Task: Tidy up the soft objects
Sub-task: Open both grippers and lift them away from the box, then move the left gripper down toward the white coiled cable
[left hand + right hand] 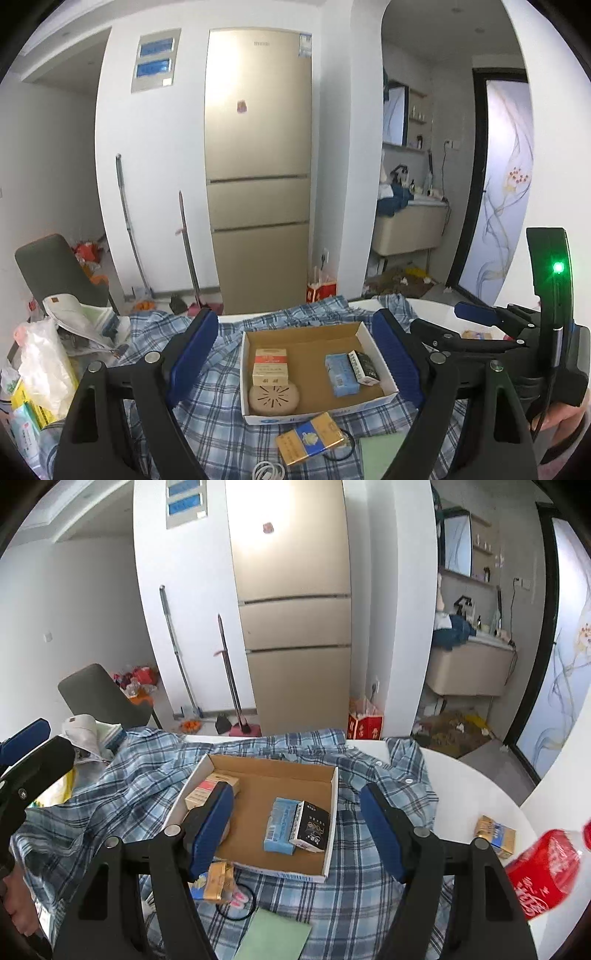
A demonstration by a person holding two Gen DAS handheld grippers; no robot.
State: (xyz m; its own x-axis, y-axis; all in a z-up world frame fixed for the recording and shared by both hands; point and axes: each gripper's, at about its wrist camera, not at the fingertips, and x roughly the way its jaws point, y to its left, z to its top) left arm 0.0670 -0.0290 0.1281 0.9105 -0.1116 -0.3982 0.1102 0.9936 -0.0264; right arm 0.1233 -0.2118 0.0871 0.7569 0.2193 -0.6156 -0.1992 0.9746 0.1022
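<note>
Item: both your grippers, left (295, 356) and right (297, 829), spread and empty above the cardboard tray (334, 794) resting on the plaid shirt (110, 794); step, likely between placements; next, reach the gold-blue pack (310, 437) just before the tray.

A white round table (476, 786) fills the lower frame, carrying a rumpled blue plaid shirt (140, 775) across its middle, a gold packet (496, 834) and red bottle (543, 875) at lower right.

Both grippers have black frames, silver screws and ribbed blue fingers (195, 354).
</note>
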